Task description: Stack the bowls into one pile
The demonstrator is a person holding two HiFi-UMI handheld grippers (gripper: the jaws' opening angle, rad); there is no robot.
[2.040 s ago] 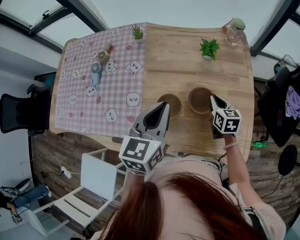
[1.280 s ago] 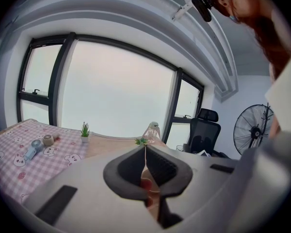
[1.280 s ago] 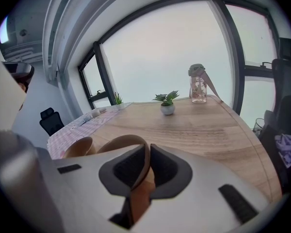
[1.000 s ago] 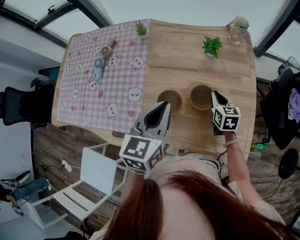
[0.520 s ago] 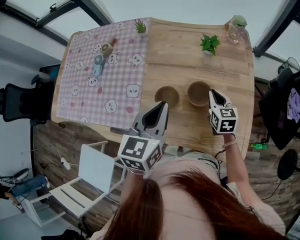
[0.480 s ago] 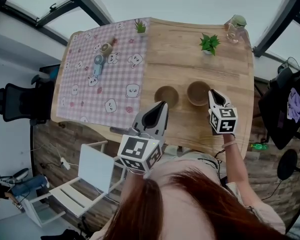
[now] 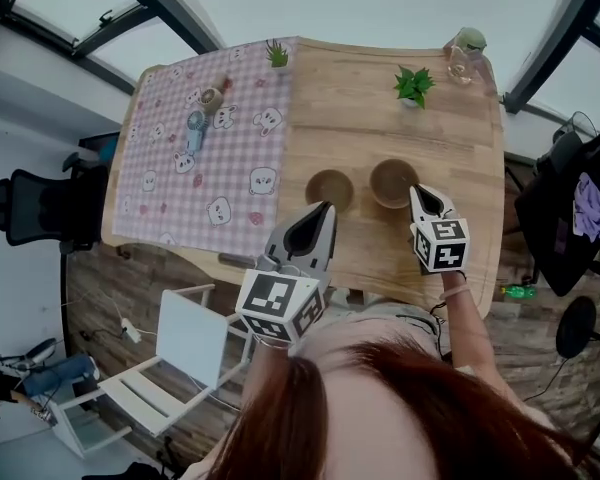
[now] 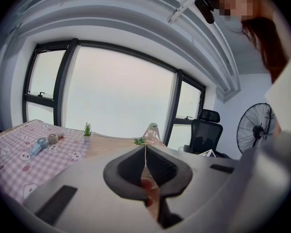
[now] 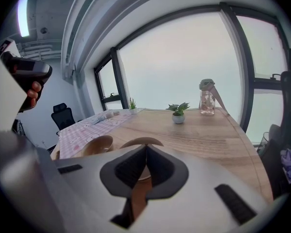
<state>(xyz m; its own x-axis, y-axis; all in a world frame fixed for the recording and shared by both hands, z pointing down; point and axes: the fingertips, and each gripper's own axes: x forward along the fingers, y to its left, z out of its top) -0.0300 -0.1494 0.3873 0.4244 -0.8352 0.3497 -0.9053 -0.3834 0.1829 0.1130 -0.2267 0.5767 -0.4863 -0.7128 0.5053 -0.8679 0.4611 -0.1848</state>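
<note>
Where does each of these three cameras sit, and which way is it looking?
Head view: on the person's head, looking steeply down at the table; shows hair, left gripper and right gripper.
Left gripper view: on the left gripper, looking along its shut jaws toward the windows; hair shows upper right.
Right gripper view: on the right gripper, looking along its shut jaws over the bowls; the left gripper shows upper left.
Shared: all three see the leafy potted plant.

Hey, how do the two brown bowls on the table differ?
The left bowl sits close to the checked cloth; the right bowl sits farther from it on bare wood. The right gripper points at the right bowl, not the left bowl. Both are brown, upright, empty and unstacked.
</note>
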